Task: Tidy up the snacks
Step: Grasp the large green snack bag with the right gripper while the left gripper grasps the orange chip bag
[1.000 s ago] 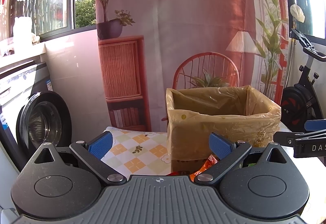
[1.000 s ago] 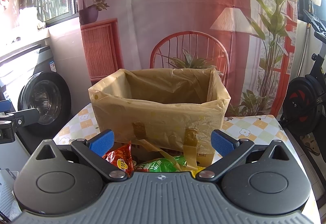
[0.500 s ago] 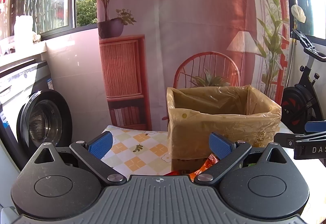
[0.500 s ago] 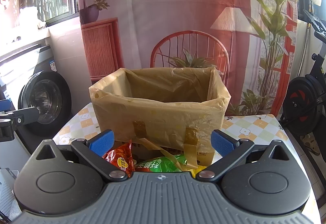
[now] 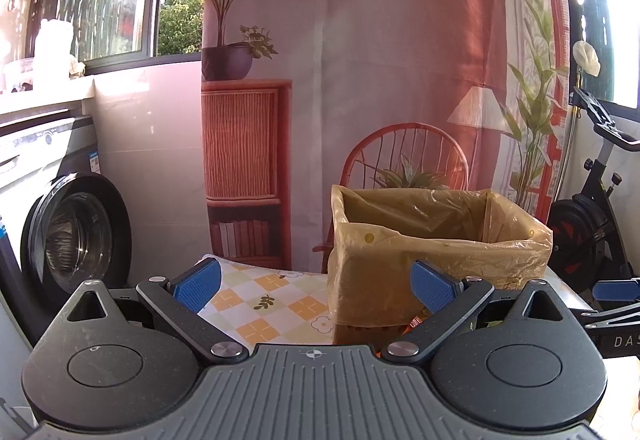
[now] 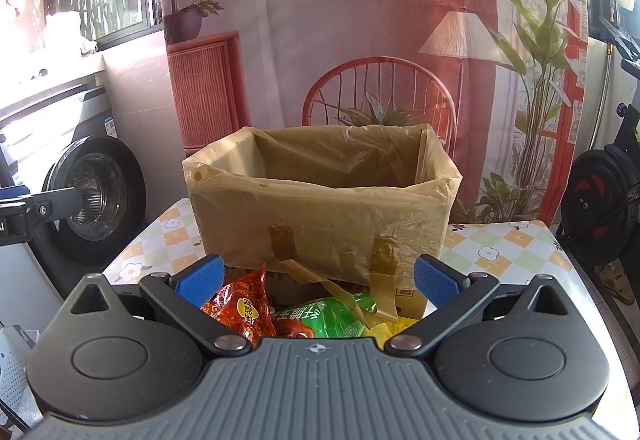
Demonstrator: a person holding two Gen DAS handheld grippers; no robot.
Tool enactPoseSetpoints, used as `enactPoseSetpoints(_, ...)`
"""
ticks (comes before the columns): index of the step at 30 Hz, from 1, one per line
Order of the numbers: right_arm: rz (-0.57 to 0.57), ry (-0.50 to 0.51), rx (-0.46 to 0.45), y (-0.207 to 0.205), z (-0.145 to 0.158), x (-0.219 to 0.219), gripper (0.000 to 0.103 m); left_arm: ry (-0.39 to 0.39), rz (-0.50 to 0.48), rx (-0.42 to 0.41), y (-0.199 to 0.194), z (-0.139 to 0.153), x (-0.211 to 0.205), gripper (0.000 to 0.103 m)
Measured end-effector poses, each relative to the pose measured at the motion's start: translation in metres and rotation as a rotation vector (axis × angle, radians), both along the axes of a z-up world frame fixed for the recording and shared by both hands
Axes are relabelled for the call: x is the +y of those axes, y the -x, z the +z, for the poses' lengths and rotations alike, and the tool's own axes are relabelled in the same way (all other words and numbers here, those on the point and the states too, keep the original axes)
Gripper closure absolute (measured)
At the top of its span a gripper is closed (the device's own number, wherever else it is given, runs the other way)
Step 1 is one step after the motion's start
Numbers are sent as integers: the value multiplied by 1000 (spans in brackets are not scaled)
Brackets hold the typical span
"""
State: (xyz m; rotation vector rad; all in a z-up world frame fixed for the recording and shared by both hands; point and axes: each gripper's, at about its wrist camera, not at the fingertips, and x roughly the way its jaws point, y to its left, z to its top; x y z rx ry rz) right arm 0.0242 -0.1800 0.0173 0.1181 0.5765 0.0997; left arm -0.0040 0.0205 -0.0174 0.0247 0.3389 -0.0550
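Both jaws spread wide, empty; right gripper [image 6: 316, 280] over snack bags [image 6: 280, 312], box [image 6: 320, 208] ahead; left gripper [image 5: 316, 286] beside box.

I see a box [image 6: 320, 216] upright on the counter [image 6: 520, 244], lined with a tan plastic bag, top open, taped at the front. Snacks lie just in front of it: red packet [image 6: 240, 304] on the left, green packet [image 6: 332, 316] beside it, a yellow one [image 6: 394, 328] at right, mostly hidden.
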Motion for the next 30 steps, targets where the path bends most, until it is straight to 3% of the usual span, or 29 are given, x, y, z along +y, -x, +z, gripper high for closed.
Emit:
enactPoseSetpoints(3, 36, -4, 22, 7, -14, 6, 0, 2, 1, -13, 4, -9, 1, 1)
enactPoseSetpoints(10, 144, 53, 25, 24, -41, 33, 0, -33, 5, 54, 6, -30, -3, 1)
enactPoseSetpoints(18, 234, 184, 76, 36, -76, 60, 0, 28, -15, 94, 7, -45, 8, 1)
enactPoseSetpoints(24, 278, 205, 32, 46, -67, 61, 0, 35, -15, 109, 4, -51, 11, 1)
enactPoseSetpoints(30, 294, 235, 135, 41, -85, 57, 0, 34, -52, 135, 5, -62, 8, 1)
